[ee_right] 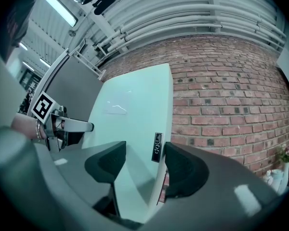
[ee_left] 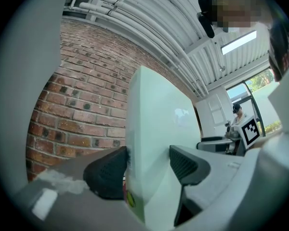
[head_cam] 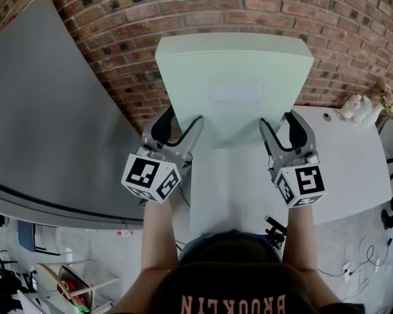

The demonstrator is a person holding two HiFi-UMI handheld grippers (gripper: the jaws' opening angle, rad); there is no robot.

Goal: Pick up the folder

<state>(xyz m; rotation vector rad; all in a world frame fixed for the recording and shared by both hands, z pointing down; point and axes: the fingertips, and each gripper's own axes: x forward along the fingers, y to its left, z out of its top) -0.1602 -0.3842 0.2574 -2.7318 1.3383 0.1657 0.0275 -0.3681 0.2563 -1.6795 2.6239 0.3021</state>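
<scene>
The brick wall point(head_cam: 354, 18) fills the far side of the scene, with a grey panel point(head_cam: 46, 110) leaning across the left. A white worktop point(head_cam: 354, 175) lies to the right and runs near you between your arms.

You have the pale green folder point(head_cam: 236, 77) upright in front of the wall, its broad face turned toward you. From the head view it is hard to say whether its lower edge sits on the worktop or hangs clear of it.

Your left tool point(head_cam: 183, 116) is clenched on the folder's left edge: one pad presses the back and the other the front face. Your right tool point(head_cam: 277, 120) is clenched on the right edge in the same way, with its outer pad just beside a small dark label point(ee_right: 157, 147) on the folder's narrow side. Both tools point away from you, roughly level, and each marker cube point(head_cam: 150, 177) sits nearest to you.

A few small white ornaments point(head_cam: 357, 106) stand at the far right corner of the worktop, well apart from the folder.
</scene>
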